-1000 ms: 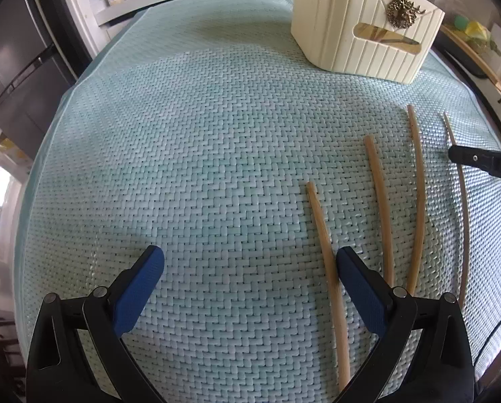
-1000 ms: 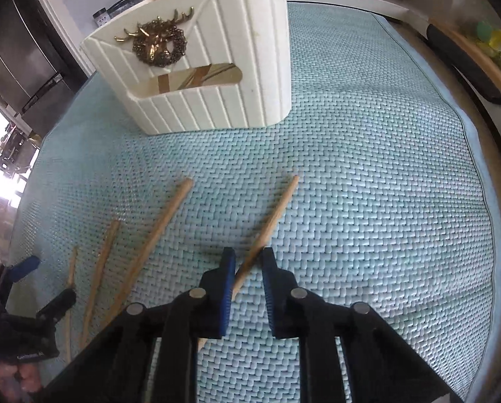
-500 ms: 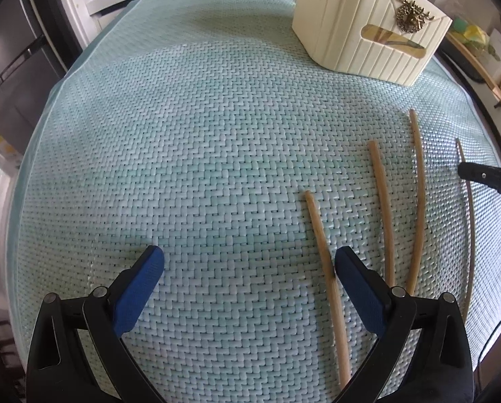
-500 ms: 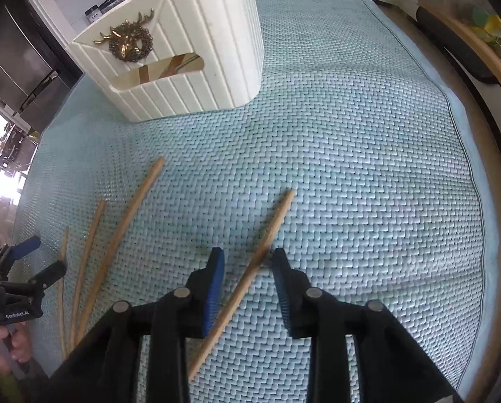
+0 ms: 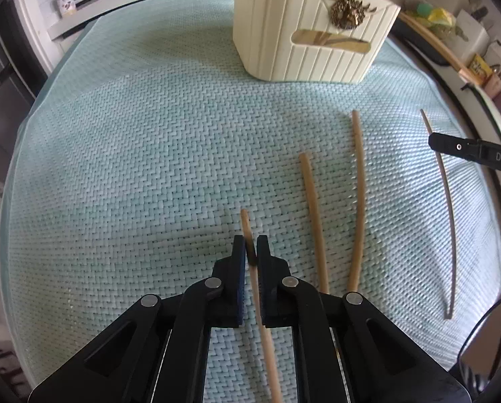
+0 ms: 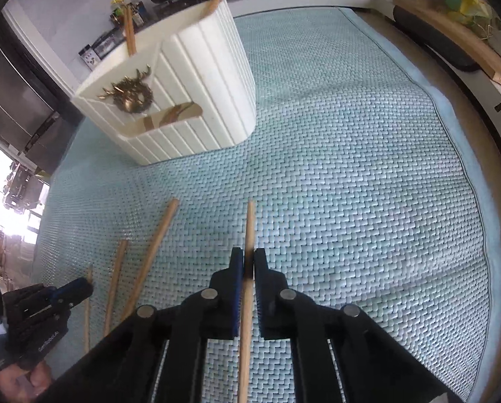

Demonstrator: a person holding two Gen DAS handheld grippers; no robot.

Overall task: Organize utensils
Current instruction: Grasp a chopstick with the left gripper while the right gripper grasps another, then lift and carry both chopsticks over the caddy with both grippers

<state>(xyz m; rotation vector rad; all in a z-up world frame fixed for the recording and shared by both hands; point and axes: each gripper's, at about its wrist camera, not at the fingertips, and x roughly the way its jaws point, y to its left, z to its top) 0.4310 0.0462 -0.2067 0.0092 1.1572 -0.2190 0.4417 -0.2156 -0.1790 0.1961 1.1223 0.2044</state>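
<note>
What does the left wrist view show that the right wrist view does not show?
Only the left wrist view shows the left tool shut on a chopstick. Only the right wrist view shows the right tool shut on another chopstick, and the mat's right edge. Both show the cream holder with its gold ornament, the woven mat and two loose chopsticks between the tools.

Holder [image 5: 312, 30]: on the mat [image 5: 133, 154], toward its far edge — sticks stand in it.
Loose chopsticks [image 5: 314, 215]: two lie side by side on the mat, nearer than the holder.
Left gripper [image 5: 251, 250]: left of that pair, clamps a chopstick.
Right gripper [image 6: 247, 267]: right of the pair — pinches another chopstick [image 6: 249, 231].
</note>
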